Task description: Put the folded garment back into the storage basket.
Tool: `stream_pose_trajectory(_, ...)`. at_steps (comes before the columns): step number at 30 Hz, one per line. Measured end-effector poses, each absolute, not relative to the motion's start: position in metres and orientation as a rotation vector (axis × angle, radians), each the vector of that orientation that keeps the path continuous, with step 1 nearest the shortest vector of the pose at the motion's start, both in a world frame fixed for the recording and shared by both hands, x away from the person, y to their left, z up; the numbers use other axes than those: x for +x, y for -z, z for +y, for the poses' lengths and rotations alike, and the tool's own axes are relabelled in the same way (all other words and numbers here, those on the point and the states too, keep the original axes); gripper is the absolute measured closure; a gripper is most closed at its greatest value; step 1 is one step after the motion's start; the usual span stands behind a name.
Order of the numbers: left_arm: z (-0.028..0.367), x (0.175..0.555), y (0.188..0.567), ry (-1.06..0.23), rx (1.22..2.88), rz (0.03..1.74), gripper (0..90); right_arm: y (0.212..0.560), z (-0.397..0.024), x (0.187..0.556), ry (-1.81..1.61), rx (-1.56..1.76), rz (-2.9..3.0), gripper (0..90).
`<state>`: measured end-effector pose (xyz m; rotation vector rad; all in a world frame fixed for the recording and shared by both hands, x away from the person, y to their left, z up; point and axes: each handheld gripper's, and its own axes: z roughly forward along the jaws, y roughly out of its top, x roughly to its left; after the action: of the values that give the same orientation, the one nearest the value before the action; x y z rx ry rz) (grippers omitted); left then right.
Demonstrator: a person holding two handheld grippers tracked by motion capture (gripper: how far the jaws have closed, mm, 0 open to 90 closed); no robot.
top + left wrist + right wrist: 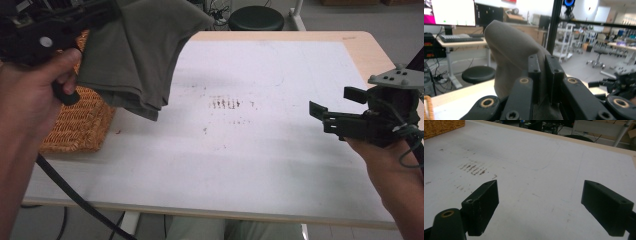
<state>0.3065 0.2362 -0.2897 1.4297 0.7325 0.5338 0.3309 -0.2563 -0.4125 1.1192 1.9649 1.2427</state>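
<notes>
The left gripper has its fingers squeezed tight on a grey-green cloth, which hangs in the air just above the woven basket (the basket sits on the table), while the right gripper, far from the basket, holds its fingers wide apart around nothing.

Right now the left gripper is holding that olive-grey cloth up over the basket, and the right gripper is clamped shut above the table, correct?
Not quite: the right gripper is open, its jaws wide apart over the white table, as the right gripper view shows. The left gripper does hold the olive-grey cloth above the wicker basket.
</notes>
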Motion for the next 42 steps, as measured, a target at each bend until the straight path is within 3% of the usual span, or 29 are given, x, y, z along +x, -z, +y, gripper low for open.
stream_pose_trajectory(13, 0.312, 0.29, 0.264, -0.581, 1.362, 0.762, 84.1, 0.408, -0.238, 0.335, -1.216, 1.1, 1.997, 14.5)
stream_pose_trajectory(19, 0.35, 0.291, 0.276, -0.595, 1.345, 0.858, 84.1, 0.406, -0.226, 0.339, -1.203, 1.089, 2.013, 14.5)
stream_pose_trajectory(22, 0.374, 0.298, 0.295, -0.648, 1.345, 0.986, 83.7, 0.406, -0.221, 0.34, -1.194, 1.086, 2.023, 14.5)
stream_pose_trajectory(23, 0.382, 0.301, 0.303, -0.698, 1.354, 1.057, 80.4, 0.407, -0.219, 0.341, -1.192, 1.081, 2.028, 14.5)
stream_pose_trajectory(25, 0.395, 0.306, 0.318, -0.727, 1.34, 1.237, 41.9, 0.407, -0.216, 0.341, -1.186, 1.077, 2.036, 14.5)
stream_pose_trajectory(26, 0.399, 0.305, 0.324, -0.753, 1.331, 1.267, 34.5, 0.408, -0.215, 0.342, -1.185, 1.074, 2.039, 14.5)
stream_pose_trajectory(27, 0.401, 0.303, 0.329, -0.784, 1.319, 1.286, 33.8, 0.408, -0.214, 0.342, -1.187, 1.074, 2.039, 14.5)
stream_pose_trajectory(30, 0.403, 0.3, 0.337, -0.808, 1.314, 1.312, 19.9, 0.408, -0.211, 0.342, -1.189, 1.072, 2.042, 14.5)
stream_pose_trajectory(42, 0.374, 0.298, 0.338, -0.832, 1.35, 1.266, 15.9, 0.411, -0.208, 0.34, -1.205, 1.061, 2.046, 14.5)
